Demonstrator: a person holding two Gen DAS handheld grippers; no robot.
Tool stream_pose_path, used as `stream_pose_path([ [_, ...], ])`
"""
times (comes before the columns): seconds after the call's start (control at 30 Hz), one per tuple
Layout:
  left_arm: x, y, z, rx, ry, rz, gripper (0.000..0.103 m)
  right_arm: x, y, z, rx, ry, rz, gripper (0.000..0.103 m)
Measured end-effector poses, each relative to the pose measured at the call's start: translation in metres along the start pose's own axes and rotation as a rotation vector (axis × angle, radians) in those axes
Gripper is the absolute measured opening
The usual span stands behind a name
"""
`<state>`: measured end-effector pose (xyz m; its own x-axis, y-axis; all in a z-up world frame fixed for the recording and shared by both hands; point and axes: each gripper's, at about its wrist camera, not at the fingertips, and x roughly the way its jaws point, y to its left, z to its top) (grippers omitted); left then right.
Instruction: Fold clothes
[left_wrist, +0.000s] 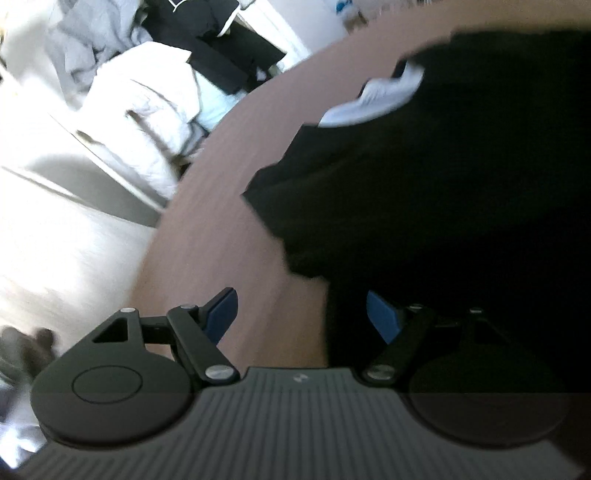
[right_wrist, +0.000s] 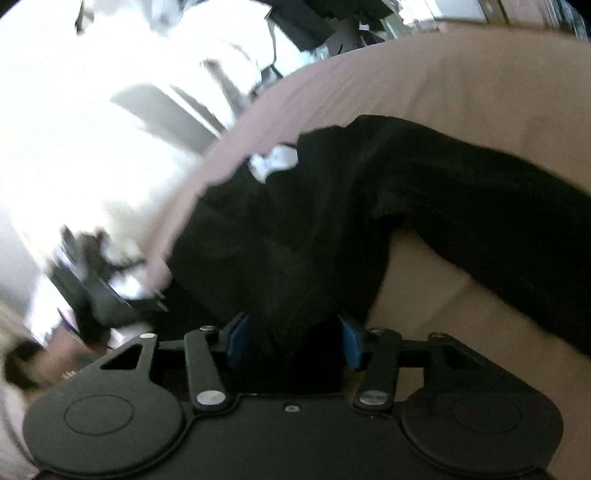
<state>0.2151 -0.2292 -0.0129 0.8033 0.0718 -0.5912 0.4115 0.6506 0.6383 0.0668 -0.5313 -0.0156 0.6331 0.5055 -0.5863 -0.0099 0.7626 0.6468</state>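
Note:
A black garment (left_wrist: 443, 184) lies spread on the brown table (left_wrist: 229, 166), with a white patch (left_wrist: 373, 96) near its far edge. My left gripper (left_wrist: 301, 314) is open just above the table at the garment's near left edge; its right pad sits over the black cloth and its left pad over bare table. In the right wrist view the same black garment (right_wrist: 332, 221) with its white patch (right_wrist: 275, 160) stretches across the table (right_wrist: 480, 85). My right gripper (right_wrist: 294, 339) stands open, with a bunch of black cloth lying between its blue pads.
Beyond the table's left edge a pile of white, grey and black clothes (left_wrist: 147, 92) lies on a bright surface. A dark blurred object (right_wrist: 92, 291) shows at the table's left edge in the right wrist view. Bare tabletop (right_wrist: 443, 295) lies right of the garment.

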Motion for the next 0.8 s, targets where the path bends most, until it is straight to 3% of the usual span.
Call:
stream_pose_path([
  [0.07,0.004,0.001,-0.001,-0.012,-0.009,0.024,0.077,0.001,-0.011,-0.003,0.063,-0.03,0.039,0.058],
  [0.17,0.013,0.002,0.003,-0.064,-0.005,-0.002,0.077,0.003,-0.027,-0.008,0.157,-0.074,0.097,0.058],
  [0.23,0.016,-0.003,0.005,-0.048,-0.046,0.026,0.077,0.013,-0.024,-0.012,0.149,-0.067,0.08,0.059],
  [0.27,0.016,-0.006,0.005,-0.034,-0.078,0.05,0.074,0.018,-0.02,-0.014,0.138,-0.075,0.063,0.049],
  [0.3,0.017,-0.008,0.005,-0.029,-0.106,0.072,0.065,0.023,-0.017,-0.016,0.126,-0.083,0.046,0.036],
  [0.33,0.018,-0.008,0.006,-0.037,-0.115,0.08,0.052,0.026,-0.012,-0.015,0.099,-0.092,0.047,0.009],
  [0.4,0.023,0.001,0.01,-0.098,-0.09,0.053,0.038,0.026,0.008,-0.014,0.007,-0.146,0.028,0.01],
  [0.43,0.023,0.008,0.012,-0.14,-0.08,0.04,0.038,0.024,0.018,-0.012,-0.046,-0.185,0.011,0.01],
  [0.57,0.021,0.029,0.005,-0.24,-0.043,0.13,0.036,-0.001,0.05,-0.01,-0.216,-0.381,-0.022,0.01],
  [0.67,0.037,0.05,-0.01,-0.343,0.053,0.096,0.036,-0.004,0.043,-0.001,-0.182,-0.361,-0.121,0.01],
  [0.73,0.052,0.062,-0.02,-0.417,0.134,0.078,0.022,0.008,0.034,-0.001,-0.21,-0.312,-0.307,0.01],
  [0.8,0.059,0.072,-0.025,-0.479,0.175,0.088,0.019,0.024,0.024,-0.005,-0.228,-0.252,-0.431,0.01],
])
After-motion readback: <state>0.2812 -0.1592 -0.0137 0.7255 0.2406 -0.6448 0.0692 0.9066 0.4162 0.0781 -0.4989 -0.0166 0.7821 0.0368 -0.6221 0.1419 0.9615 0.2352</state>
